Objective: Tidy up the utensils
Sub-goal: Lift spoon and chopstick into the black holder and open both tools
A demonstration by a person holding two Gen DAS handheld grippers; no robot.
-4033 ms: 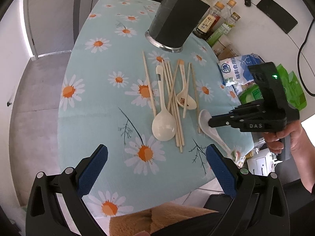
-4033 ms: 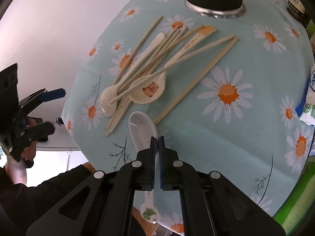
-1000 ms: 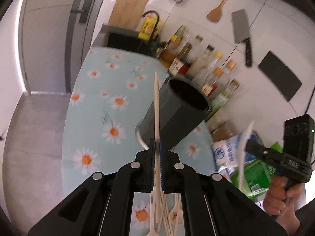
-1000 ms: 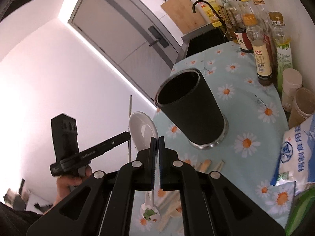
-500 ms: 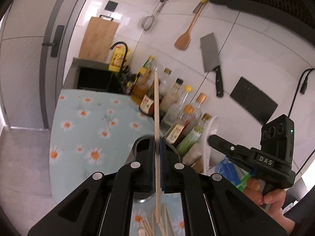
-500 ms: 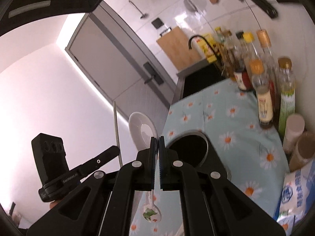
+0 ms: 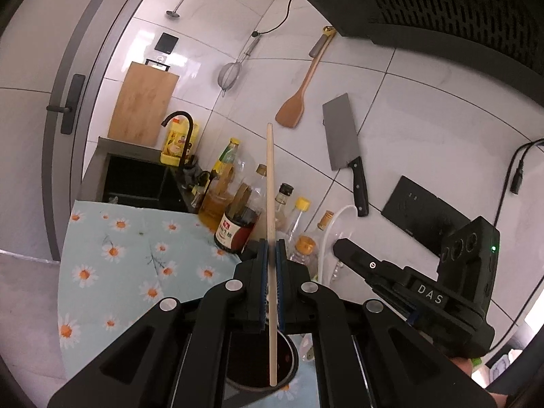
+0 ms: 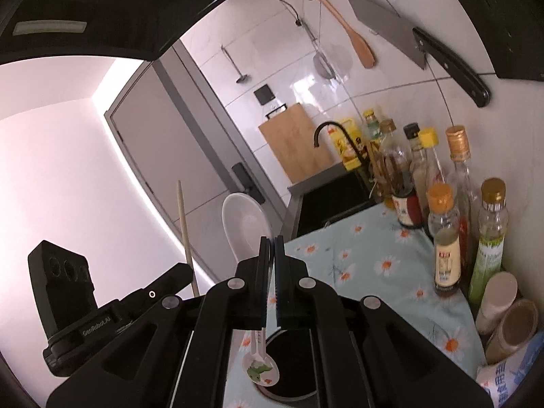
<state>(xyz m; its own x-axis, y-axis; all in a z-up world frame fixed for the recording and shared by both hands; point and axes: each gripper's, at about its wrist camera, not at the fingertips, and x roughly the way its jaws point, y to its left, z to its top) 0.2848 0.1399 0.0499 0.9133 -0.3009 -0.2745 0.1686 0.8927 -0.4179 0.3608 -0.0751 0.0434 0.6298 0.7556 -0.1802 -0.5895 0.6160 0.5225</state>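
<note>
Now chopstick point(image 7: 270, 204), spoon point(image 8: 245, 226) gripped above holder point(image 7: 285, 372).

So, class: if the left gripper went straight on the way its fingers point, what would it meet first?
Probably the bottles along the tiled wall, though depth is unclear. The left gripper, shut on the chopstick, points at them.

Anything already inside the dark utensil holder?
The chopstick, shut in the left hand-held gripper, has its lower tip at the utensil holder mouth. The interior looks dark; the bottom is hidden, mostly by gripper bodies.
</note>
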